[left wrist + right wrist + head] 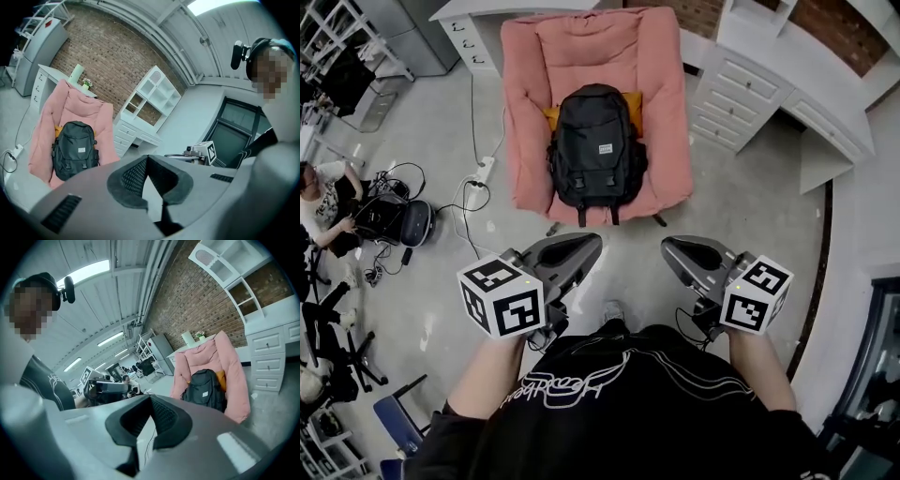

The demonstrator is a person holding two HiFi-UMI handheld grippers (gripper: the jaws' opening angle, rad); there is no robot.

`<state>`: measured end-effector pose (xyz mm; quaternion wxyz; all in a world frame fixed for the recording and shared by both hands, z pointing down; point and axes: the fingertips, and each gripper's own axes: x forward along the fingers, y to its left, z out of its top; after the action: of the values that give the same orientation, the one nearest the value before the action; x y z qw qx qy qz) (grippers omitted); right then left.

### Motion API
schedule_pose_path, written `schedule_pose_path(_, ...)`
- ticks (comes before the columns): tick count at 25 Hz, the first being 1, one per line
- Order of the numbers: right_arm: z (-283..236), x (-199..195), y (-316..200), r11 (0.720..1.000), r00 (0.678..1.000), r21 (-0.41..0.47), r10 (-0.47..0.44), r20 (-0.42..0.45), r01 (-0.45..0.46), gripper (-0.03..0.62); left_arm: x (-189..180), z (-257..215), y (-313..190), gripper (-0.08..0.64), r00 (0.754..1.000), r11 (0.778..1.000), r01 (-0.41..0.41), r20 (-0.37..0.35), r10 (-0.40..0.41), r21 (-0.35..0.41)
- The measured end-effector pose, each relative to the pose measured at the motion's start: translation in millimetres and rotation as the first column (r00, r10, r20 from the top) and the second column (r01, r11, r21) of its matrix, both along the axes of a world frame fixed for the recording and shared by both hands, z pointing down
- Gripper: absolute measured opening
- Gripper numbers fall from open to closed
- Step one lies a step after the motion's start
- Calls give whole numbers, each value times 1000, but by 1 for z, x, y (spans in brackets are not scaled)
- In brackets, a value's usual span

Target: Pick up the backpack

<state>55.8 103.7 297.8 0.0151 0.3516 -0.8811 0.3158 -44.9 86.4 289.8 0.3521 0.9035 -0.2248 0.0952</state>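
Room: grey floor (441, 122), brick wall (108, 51) behind armchair (525, 103).
Backpack (598, 150): upright on armchair seat.
Left gripper (589, 244): jaws closed, empty, well apart from armchair.
Right gripper (672, 247): jaws closed, empty, well apart from armchair.

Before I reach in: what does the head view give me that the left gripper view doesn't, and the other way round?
Head view only: a seated person on the floor at far left. Left gripper view only: the ceiling light and a small plant on the desk behind the armchair. Both: the backpack upright on the pink armchair, plus the left gripper and right gripper, shut and empty.
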Motion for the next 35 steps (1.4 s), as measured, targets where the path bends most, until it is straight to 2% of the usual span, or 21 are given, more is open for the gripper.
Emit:
schedule_pose_path(9, -2, -10, -39, 1000, 1000, 9, -20, -22, 21, 6, -20, 7, -36, 3, 997, 997, 71, 9, -71, 7)
schedule_pose_path(21, 39, -14, -120, 997, 997, -46, -63, -53, 60, 8, -42, 46, -115, 7, 985, 986, 167, 53, -166, -26)
schedule_pose_path(28, 57, -7, -182, 991, 995, -101, -91, -52, 85, 9, -47, 68, -175, 76, 976, 976, 206, 87, -200, -69)
schedule_pose_path(30, 63, -7, -200, 987, 993, -123, -109, -45, 103, 104, -49, 76, -193, 95, 972, 973, 217, 108, -208, -80)
schedule_pose_path(34, 81, -3, -236, 982, 990, -154, -118, -72, 106, 107, -56, 96, -232, 140, 960, 962, 254, 151, -238, -98)
schedule_pose_path(35, 86, 0, -245, 981, 990, -163, -116, -80, 102, 129, -57, 102, -241, 150, 956, 959, 262, 160, -244, -106)
